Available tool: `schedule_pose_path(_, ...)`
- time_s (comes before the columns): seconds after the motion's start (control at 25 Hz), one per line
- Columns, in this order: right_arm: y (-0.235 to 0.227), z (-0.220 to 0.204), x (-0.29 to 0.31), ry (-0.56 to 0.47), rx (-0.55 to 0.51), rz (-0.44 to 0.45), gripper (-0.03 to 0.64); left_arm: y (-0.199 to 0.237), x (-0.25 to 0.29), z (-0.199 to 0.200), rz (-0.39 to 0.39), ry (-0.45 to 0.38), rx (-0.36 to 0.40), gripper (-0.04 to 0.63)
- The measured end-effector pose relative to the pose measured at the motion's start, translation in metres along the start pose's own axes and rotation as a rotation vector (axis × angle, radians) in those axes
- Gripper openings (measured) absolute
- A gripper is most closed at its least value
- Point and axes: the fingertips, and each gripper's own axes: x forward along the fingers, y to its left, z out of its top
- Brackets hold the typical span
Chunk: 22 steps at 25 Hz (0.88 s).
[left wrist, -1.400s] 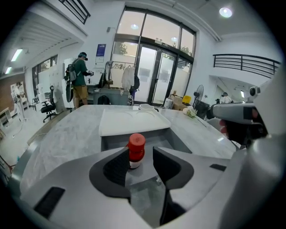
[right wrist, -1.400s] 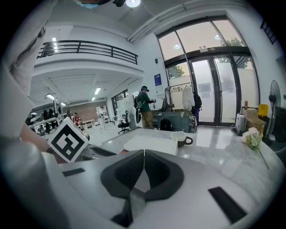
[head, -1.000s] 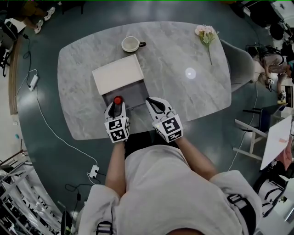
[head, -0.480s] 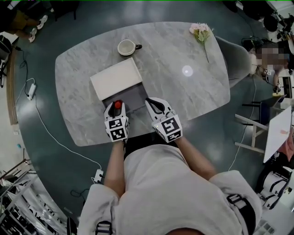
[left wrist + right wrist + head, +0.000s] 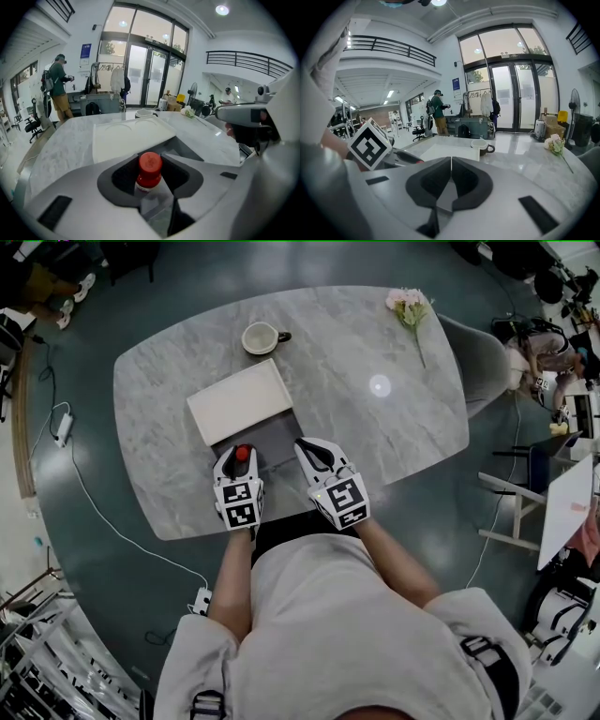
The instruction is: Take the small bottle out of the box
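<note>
Clearly the lift should go straight up with a steady squeeze, so the small clear bottle with the red cap (image 5: 149, 169) stays upright and clears the wall of the open grey box (image 5: 277, 435). The left gripper (image 5: 240, 465) has its jaws clamped on that bottle at the box's near left corner; its flat white lid (image 5: 239, 399) lies open on the far side. To the right, the right gripper (image 5: 451, 169) has its jaws pressed together on nothing, by the box's near right corner.
</note>
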Motion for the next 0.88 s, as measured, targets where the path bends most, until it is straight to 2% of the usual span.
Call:
schedule_pose_path(0.32,-0.002,0.029,-0.007,-0.075,-0.026,0.023,0.026,-0.025,-0.033,0.052,-0.035,-0.102,0.032,0.147)
schedule_pose_path(0.6,-0.014,0.068,-0.015,-0.165,-0.060,0.054,0.026,-0.043,-0.059,0.094,0.021,-0.174,0.030,0.147)
schedule_pose_path(0.88,-0.023,0.108,-0.028,-0.257,-0.083,0.074,0.026,-0.059,-0.086,0.134,0.039,-0.262,0.041,0.147)
